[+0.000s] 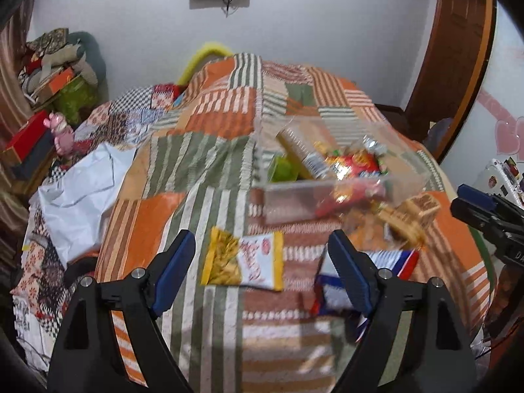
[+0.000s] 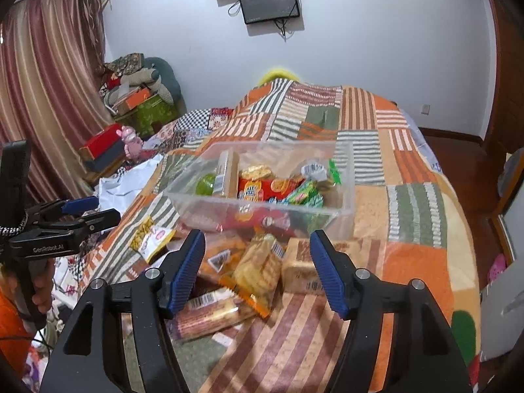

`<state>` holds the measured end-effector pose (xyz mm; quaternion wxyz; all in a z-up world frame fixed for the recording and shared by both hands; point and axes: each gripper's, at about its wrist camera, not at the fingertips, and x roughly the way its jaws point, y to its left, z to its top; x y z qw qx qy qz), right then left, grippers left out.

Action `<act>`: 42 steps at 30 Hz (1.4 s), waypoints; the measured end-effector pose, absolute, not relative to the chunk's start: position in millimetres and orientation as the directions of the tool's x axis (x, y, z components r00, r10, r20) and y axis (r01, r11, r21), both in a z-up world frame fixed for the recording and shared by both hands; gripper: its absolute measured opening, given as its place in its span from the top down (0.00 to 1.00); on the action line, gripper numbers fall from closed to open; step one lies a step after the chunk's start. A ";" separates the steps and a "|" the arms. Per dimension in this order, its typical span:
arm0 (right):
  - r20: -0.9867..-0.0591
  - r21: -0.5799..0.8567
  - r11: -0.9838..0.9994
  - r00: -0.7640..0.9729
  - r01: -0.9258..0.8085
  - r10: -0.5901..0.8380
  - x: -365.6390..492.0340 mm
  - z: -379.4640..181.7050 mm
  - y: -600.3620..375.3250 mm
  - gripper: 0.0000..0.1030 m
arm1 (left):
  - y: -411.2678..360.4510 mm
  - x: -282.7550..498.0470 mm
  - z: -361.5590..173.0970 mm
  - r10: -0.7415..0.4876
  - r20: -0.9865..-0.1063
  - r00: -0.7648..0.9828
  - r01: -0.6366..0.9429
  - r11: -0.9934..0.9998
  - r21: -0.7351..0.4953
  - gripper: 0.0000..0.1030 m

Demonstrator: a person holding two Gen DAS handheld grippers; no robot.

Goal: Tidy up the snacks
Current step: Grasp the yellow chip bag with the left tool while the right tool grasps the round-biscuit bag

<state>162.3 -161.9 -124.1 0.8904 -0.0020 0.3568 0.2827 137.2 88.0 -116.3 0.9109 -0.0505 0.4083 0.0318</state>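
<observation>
On patchwork quilt (image 2: 409, 235), clear bin (image 2: 347, 203) of snack packets (image 2: 262, 188), left tongs (image 1: 262, 258) and right tongs (image 2: 257, 268) spread, empty

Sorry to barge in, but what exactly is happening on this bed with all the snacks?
A person with a handheld gripper in each hand is sorting snack packets into a clear plastic bin on the patchwork quilt. The bin already holds several packets. More lie loose in front of it, including a yellow-and-white bag and a pale cracker packet. The left gripper and the right gripper are both open and empty, each hovering over the loose packets.
</observation>
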 end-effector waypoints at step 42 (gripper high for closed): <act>-0.755 0.195 0.844 0.473 -0.500 0.454 182.0 -191.1 -143.6 0.72 | 105.8 190.0 -215.8 -0.005 -0.842 0.539 -0.146 0.984 -0.100 0.36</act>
